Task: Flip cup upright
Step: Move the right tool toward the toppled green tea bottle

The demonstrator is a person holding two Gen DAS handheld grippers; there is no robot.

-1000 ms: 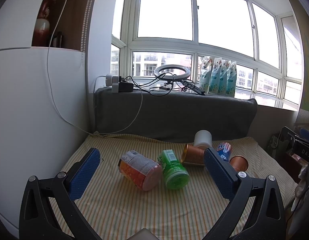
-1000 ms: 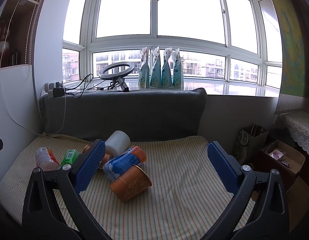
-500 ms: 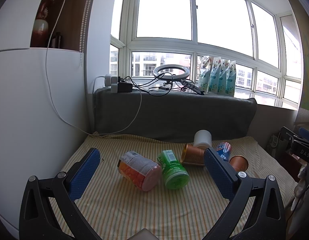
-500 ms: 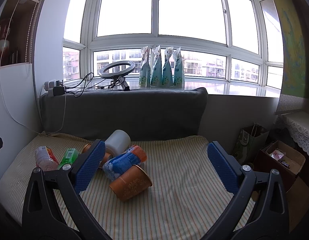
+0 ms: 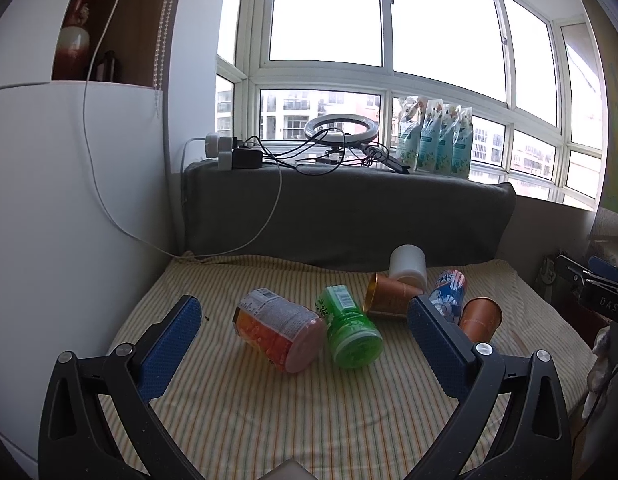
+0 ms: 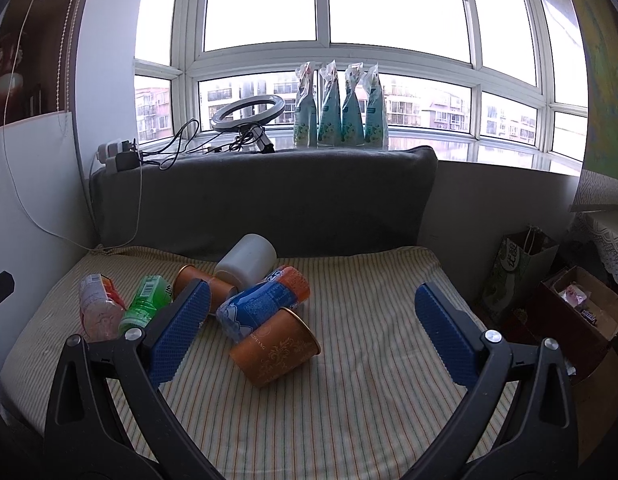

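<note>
you are holding both grippers above the striped cushion (image 6: 369, 400), and neither is touching anything. your left gripper (image 5: 305, 322) is hanging with its jaws wide apart and nothing between the blue pads (image 5: 171, 344); it is looking toward the orange bottle (image 5: 279, 334) and the green bottle (image 5: 349, 334), which are lying side by side on the cushion. your right gripper (image 6: 311, 322) is also standing with its jaws wide apart and empty. the near copper cup (image 6: 275, 350) is lying on its side between those jaws in the right view, its mouth pointing right and slightly away from you, and it is touching the blue bottle (image 6: 263, 304) lying just behind it. a second copper cup (image 6: 205, 286) is lying on its side farther back to the left, partly hidden by your left pad, with the white cup (image 6: 247, 258) resting against it near the grey backrest (image 6: 269, 196). in the left view the near copper cup (image 5: 479, 318) is showing just right of the right pad, beside the blue bottle (image 5: 449, 294). a ring light (image 6: 247, 114) and four pouches (image 6: 341, 110) are standing on the sill.
</note>
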